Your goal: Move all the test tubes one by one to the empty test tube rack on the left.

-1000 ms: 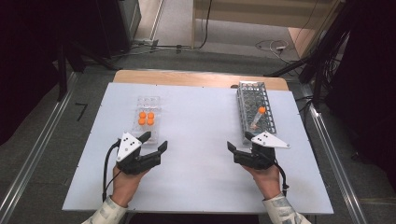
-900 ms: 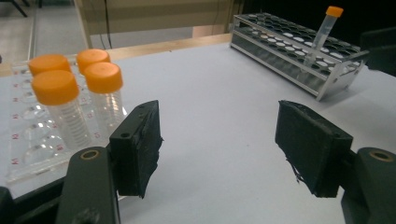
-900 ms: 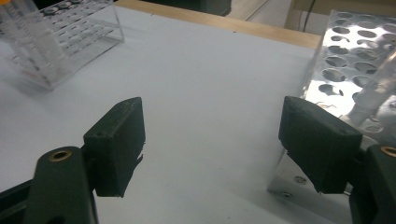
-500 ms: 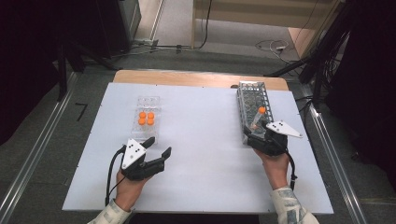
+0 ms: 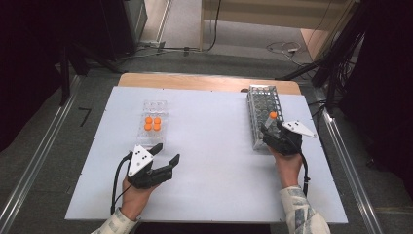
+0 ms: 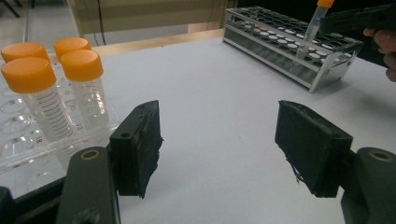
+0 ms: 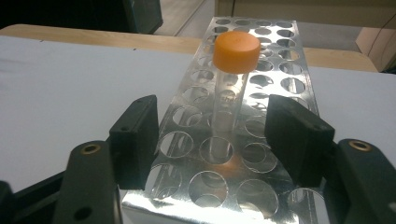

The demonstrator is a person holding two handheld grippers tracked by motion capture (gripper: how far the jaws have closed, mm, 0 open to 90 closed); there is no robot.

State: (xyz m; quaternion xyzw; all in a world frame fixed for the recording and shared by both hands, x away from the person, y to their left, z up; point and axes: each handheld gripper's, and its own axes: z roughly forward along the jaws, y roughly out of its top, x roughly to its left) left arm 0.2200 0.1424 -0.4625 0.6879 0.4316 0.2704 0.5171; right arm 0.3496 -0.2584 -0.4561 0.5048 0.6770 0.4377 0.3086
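A metal rack (image 5: pixel 263 100) with many holes stands at the table's right; one clear tube with an orange cap (image 5: pixel 273 116) stands upright in its near part. My right gripper (image 5: pixel 271 128) is at the rack's near end. Its jaws have just been closing and stand open on either side of the tube (image 7: pixel 229 93), with gaps to both pads. In the right gripper view (image 7: pixel 217 135) the orange cap (image 7: pixel 236 51) rises above the jaws. My left gripper (image 5: pixel 167 152) rests open and holds nothing, near a clear tray (image 5: pixel 155 105) that holds several orange-capped tubes (image 5: pixel 152 123).
In the left gripper view (image 6: pixel 224 140) the capped tubes (image 6: pixel 81 67) stand close on the left, with the rack (image 6: pixel 327 70) and the right gripper (image 6: pixel 359 21) far to the right. White table (image 5: pixel 214 146) lies between the hands. A wooden strip (image 5: pixel 195 82) borders the back.
My right gripper moved forward to the rack's near end, and its jaws narrowed around the standing tube. The left hand stayed about where it was.
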